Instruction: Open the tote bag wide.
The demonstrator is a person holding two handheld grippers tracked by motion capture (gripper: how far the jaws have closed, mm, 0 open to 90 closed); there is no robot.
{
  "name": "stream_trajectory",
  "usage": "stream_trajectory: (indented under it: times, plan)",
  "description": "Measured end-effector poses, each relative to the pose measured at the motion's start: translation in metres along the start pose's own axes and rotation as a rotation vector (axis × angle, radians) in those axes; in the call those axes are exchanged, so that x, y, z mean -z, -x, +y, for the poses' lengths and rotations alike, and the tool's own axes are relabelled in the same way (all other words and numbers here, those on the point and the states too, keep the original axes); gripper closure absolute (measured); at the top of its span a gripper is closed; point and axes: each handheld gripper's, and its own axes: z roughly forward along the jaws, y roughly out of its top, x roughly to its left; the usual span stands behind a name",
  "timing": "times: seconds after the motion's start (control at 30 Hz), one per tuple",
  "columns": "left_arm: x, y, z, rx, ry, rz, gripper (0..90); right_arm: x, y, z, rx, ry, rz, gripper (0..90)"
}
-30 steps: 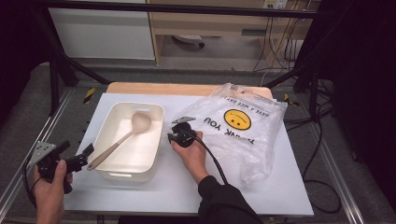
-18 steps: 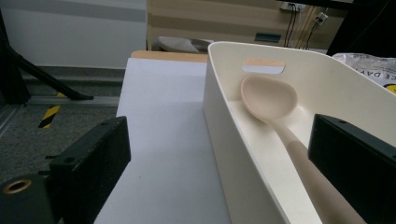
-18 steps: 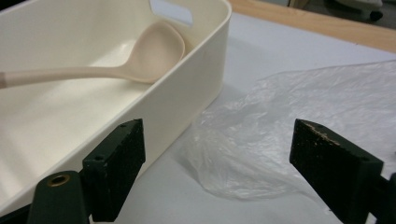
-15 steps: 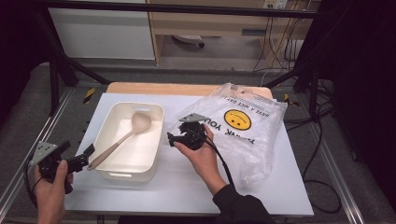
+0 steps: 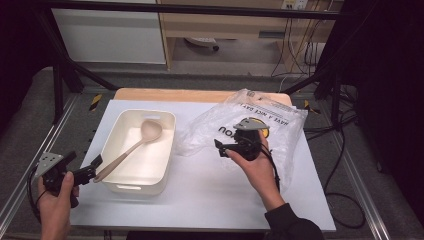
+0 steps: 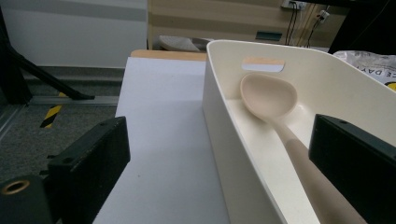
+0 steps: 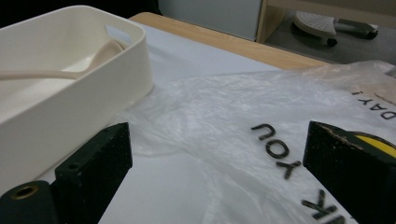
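Beige spoon and plastic bag: grasp risks.
Left gripper (image 5: 95, 162) stood with jaws apart around the spoon (image 6: 280, 121) handle overhanging the bin (image 5: 162, 155); an off-centre closure could lever it out. Right gripper (image 5: 218, 146), jaws apart, hovered over the bag (image 7: 261, 116); thin film could slip.

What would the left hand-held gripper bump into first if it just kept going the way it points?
Probably the spoon: the left hand-held gripper points along its handle, which rises out of the tub between the open jaws. The tub's near wall lies just below that line, so depth leaves some doubt.
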Motion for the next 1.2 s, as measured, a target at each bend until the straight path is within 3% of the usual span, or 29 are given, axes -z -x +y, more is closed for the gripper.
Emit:
stream_trajectory:
  times: [0.13,0.43,0.7,0.93,1.2]
  plan:
    - [-0.001,-0.001,0.0,0.007,0.003,-0.004,5.2,0.011,0.023,-0.011,0.012,-0.01,0.022,9.0]
    - [-0.001,-0.001,0.0,0.013,0.004,-0.008,5.2,0.02,0.055,-0.025,-0.031,-0.014,0.013,8.8]
    - [-0.002,0.0,0.0,0.006,-0.003,-0.012,5.2,0.006,0.067,-0.039,-0.035,-0.064,0.027,8.9]
    - [-0.003,0.001,-0.001,0.005,-0.008,-0.014,5.2,-0.01,0.081,-0.044,-0.051,-0.072,0.02,9.6]
    - [-0.005,0.002,-0.001,0.004,-0.017,-0.022,5.2,-0.024,0.092,-0.053,-0.075,-0.127,0.007,8.4]
